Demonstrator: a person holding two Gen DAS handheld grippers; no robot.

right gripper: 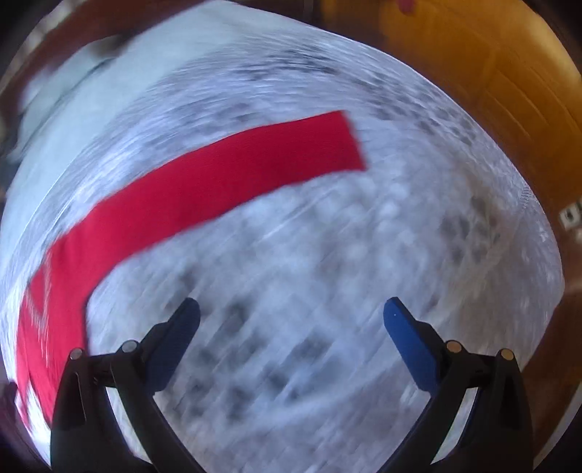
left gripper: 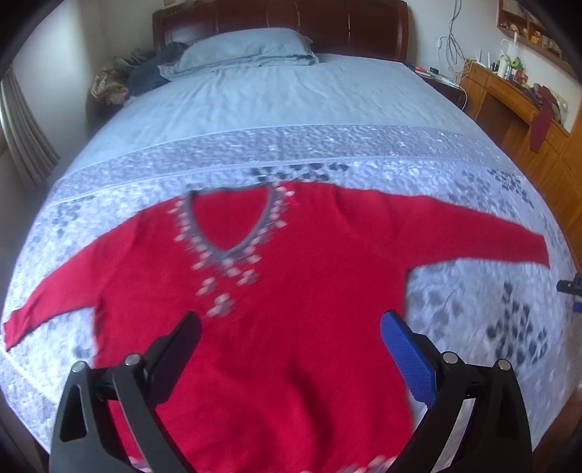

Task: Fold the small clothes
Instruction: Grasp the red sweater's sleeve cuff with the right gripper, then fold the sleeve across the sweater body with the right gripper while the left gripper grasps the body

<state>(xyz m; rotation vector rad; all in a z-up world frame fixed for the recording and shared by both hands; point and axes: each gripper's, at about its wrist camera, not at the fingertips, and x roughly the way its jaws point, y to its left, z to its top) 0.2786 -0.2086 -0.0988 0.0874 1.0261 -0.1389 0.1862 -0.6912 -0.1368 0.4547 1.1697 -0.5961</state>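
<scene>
In the left wrist view, nearest the lens is the left gripper [left gripper: 291,327], its jaws spread wide and holding nothing, one black finger on the left and a blue-padded one on the right. It hangs above the lower body of a red sweater [left gripper: 276,298], which lies face up and flat on the bed [left gripper: 363,105], neckline toward the far end. Both sleeves are stretched out sideways, one to the near left edge of the quilt and one to the right; that spread-out lay looks like the starting layout for folding, since no part is yet turned over. A beaded V-neck trim [left gripper: 225,247] marks the front. A pillow [left gripper: 247,49] sits at the far end against the dark headboard [left gripper: 280,22], and a wooden desk [left gripper: 509,105] stands at the far right. At the right border a small dark piece shows, likely the other tool.

In the right wrist view, heavily blurred, the right gripper [right gripper: 291,314] is likewise released and empty, hovering over bare patterned quilt [right gripper: 327,236]. The right sleeve [right gripper: 232,174] runs from the near left up to its cuff at centre, beyond the fingertips and well apart from them. The gripper seems aimed toward that sleeve, probably to fold it inward first.
</scene>
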